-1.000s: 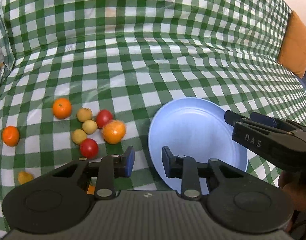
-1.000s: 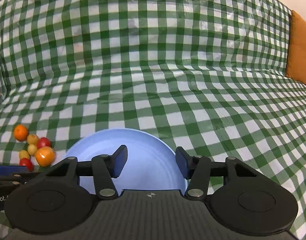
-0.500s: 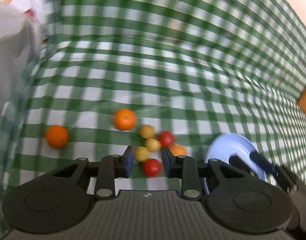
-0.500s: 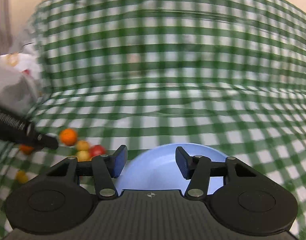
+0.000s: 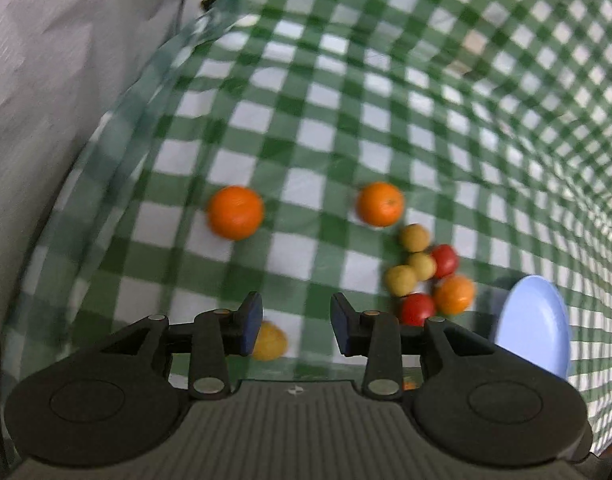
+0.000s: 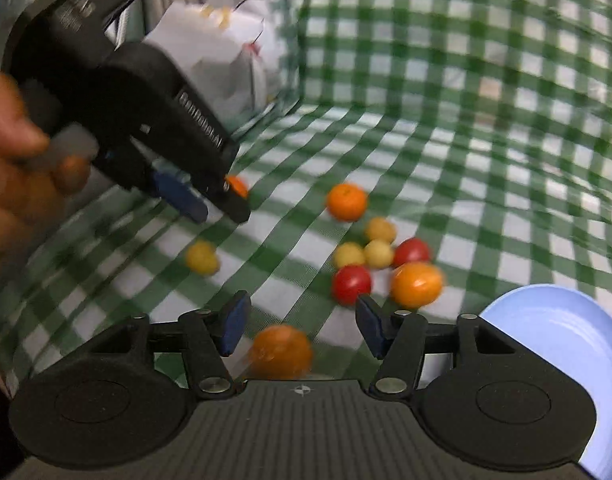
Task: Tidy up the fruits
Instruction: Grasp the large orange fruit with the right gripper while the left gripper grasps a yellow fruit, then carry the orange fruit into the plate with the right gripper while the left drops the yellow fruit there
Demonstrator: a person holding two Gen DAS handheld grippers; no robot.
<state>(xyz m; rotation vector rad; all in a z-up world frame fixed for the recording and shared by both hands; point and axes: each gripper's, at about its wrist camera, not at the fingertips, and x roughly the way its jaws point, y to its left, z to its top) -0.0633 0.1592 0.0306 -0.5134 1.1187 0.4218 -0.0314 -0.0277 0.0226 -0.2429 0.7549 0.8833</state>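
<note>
Both grippers are empty, fingers apart, over a worktop (image 5: 306, 140) covered in green check cloth. The left gripper (image 5: 296, 322) hovers above a small yellow fruit (image 5: 270, 340) partly hidden behind its left finger. The right gripper (image 6: 302, 326) brackets an orange (image 6: 282, 350), blurred and cut off by the gripper body; contact cannot be confirmed. The remaining fruit lies loose: a cluster of red, yellow and orange pieces (image 6: 382, 264) touching one another, and two more oranges (image 5: 236, 212) (image 5: 380, 204) set apart. The empty blue plate (image 6: 558, 328) sits just right of the cluster, presumably the collecting point. Motion blur obscures fruit types. A white crumpled object (image 6: 218, 52) at the worktop's far edge is unidentifiable.
</note>
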